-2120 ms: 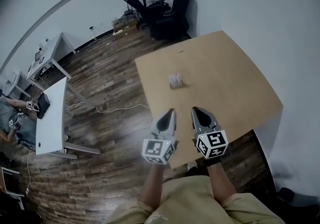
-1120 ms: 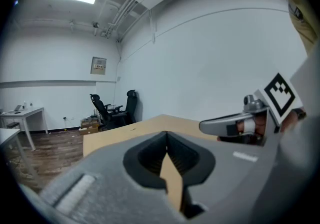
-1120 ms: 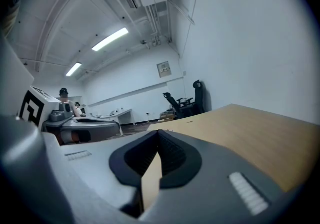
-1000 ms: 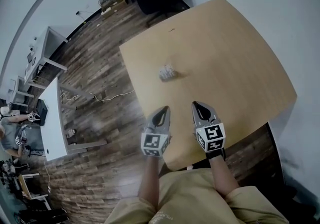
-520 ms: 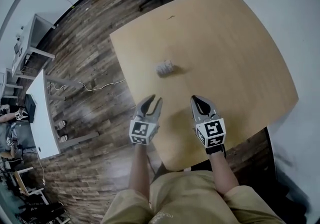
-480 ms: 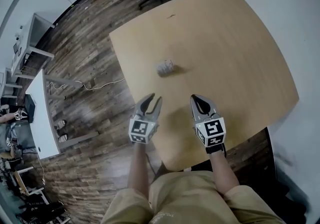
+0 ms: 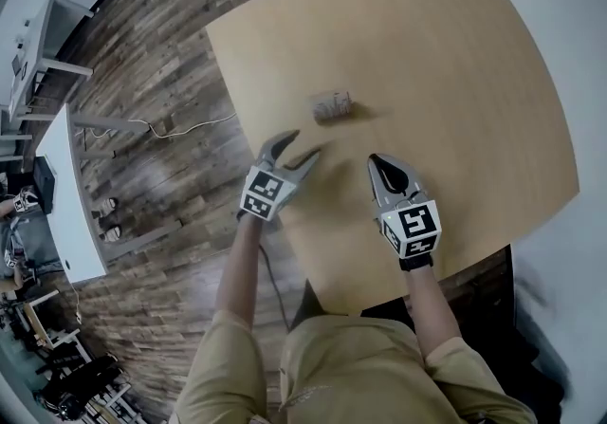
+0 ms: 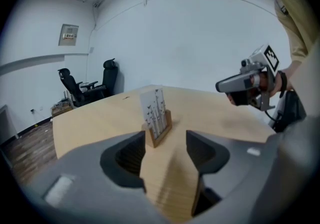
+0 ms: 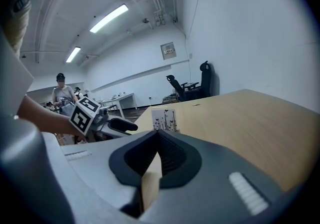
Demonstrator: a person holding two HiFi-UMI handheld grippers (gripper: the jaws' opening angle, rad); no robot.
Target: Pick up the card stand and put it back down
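Worktop (image 7: 455,52) is pale tan wood, floor (image 7: 161,71) is dark streaky brown planks. Card stand (image 8: 156,118) has a brown base and a white card with black prints, plants I think. Left gripper (image 7: 302,145) and right gripper (image 7: 377,162) are grey, with black-and-white square-patterned cubes.

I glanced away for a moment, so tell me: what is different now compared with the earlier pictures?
The left gripper has moved forward over the table towards the card stand, and its jaws have just been opening, with nothing between them yet. The right gripper has also come forward a little, jaws together. The card stand stays upright and untouched.
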